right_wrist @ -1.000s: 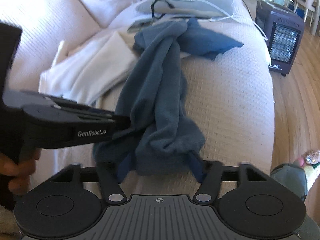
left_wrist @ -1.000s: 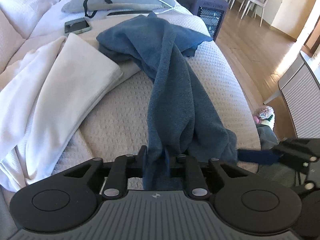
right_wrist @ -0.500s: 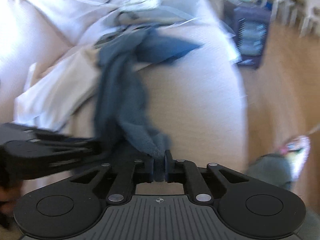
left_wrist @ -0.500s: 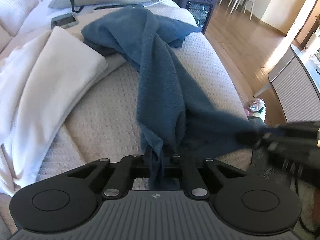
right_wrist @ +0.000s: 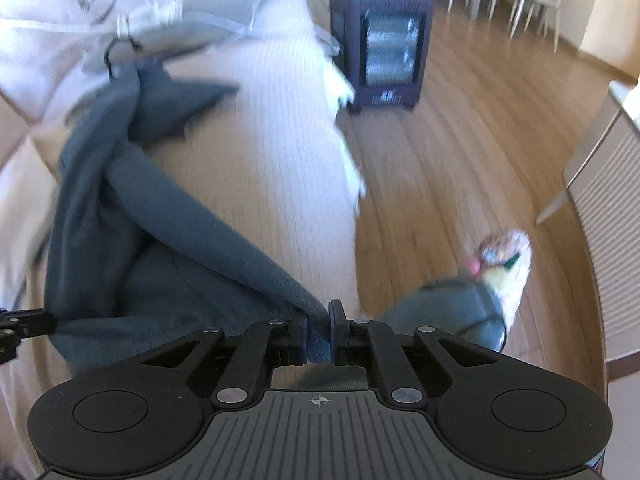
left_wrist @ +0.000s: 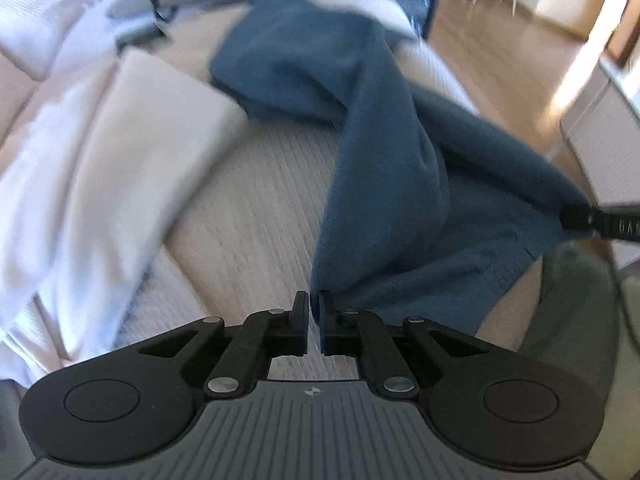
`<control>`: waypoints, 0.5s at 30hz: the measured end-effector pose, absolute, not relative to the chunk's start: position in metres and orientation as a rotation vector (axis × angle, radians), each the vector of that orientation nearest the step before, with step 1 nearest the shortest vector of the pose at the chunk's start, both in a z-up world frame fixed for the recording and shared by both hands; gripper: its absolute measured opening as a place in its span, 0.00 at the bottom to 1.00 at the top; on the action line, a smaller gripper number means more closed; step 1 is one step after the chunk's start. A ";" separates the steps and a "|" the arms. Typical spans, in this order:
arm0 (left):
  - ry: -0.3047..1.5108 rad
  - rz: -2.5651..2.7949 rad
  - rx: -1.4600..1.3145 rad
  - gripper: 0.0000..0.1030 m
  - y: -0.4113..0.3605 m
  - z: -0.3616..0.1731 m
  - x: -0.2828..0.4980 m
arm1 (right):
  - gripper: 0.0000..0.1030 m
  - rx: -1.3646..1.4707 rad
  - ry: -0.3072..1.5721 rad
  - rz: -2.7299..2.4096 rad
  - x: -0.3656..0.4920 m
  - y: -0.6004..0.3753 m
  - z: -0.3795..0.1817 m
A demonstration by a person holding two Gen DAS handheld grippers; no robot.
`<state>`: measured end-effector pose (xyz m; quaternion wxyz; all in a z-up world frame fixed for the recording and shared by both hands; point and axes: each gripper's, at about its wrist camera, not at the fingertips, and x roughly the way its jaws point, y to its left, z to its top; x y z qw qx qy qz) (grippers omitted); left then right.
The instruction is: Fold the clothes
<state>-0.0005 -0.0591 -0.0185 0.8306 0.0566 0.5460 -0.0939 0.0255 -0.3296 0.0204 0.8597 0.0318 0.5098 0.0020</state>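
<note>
A dark blue fleece garment [left_wrist: 380, 160] lies bunched along the beige bed cover [left_wrist: 248, 200], its near end stretched between both grippers. My left gripper [left_wrist: 314, 308] is shut on the garment's near left corner. Far right in the left wrist view, my right gripper [left_wrist: 592, 220] pulls the other corner out past the bed edge. In the right wrist view the garment [right_wrist: 160, 240] runs from the pillows down into my right gripper [right_wrist: 319, 320], whose jaws are opening slightly with blue cloth pinched between the pads. The left gripper [right_wrist: 24, 324] shows at that view's left edge.
A folded cream cloth [left_wrist: 152, 128] and white bedding [left_wrist: 48, 184] lie left of the garment. A dark heater [right_wrist: 384, 44] stands on the wooden floor [right_wrist: 460, 152] beside the bed. A plush toy [right_wrist: 504, 256] lies on the floor, and a white slatted cabinet [right_wrist: 612, 208] stands at right.
Both grippers have closed on the garment's near end. The right gripper has swung right, off the bed edge, drawing the cloth out into a taut span between the two.
</note>
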 end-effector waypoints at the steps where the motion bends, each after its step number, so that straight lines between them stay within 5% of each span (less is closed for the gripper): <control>1: 1.165 -0.203 0.120 0.10 -0.060 -0.020 -0.002 | 0.14 0.072 1.082 0.012 0.027 -0.331 0.019; 7: 1.101 -0.239 0.011 0.22 -0.044 0.019 -0.001 | 0.21 0.104 1.025 0.023 0.018 -0.344 0.039; 15: 0.965 -0.310 0.034 0.39 -0.071 0.062 0.028 | 0.41 0.111 0.971 0.133 0.020 -0.329 0.068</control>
